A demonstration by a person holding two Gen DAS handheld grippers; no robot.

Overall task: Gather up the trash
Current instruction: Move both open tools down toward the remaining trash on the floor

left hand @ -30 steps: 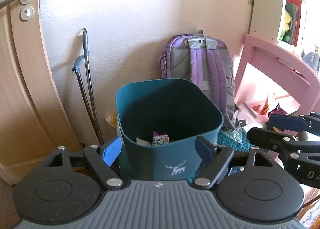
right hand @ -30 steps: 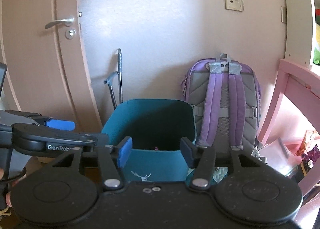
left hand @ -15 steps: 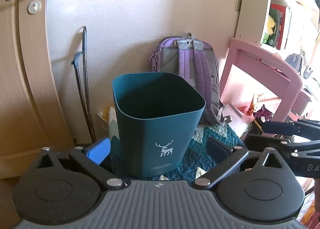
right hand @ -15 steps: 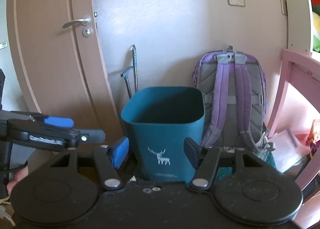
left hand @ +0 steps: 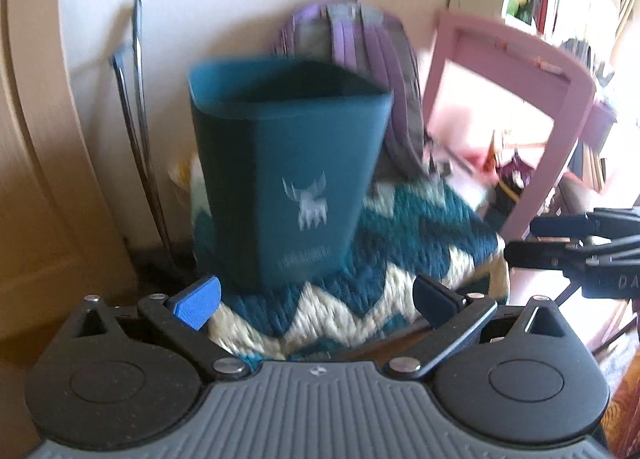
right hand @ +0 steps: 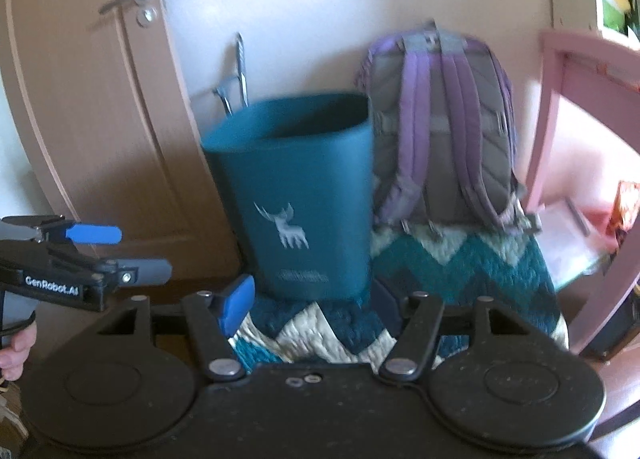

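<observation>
- My left gripper [left hand: 316,305]: jaws spread wide, nothing between them. Bin [left hand: 288,171] sits straight ahead, just past the fingertips, not touching.
- My right gripper [right hand: 316,305]: jaws apart, empty. Bin [right hand: 300,195] ahead, slightly left of center, beyond the tips.
- Bin upright on a zigzag rug [left hand: 360,291]; bin's near bottom edge lies ahead of both fingertip pairs. Rug's front edge runs under the left gripper's jaws.
- Bin's inside not visible from this angle; frames blurred.
- Backpack [right hand: 440,131] right of the bin, leaning on the wall, close against the bin's right side; touching or not, can't tell.
- Metal poles [left hand: 136,107] left of the bin by the wall; door [right hand: 80,119] further left.
- Pink furniture frame [left hand: 512,99] at far right.
- Open rug patch right of the bin, ahead of the right gripper.
- Both grippers side by side, apart from each other.
</observation>
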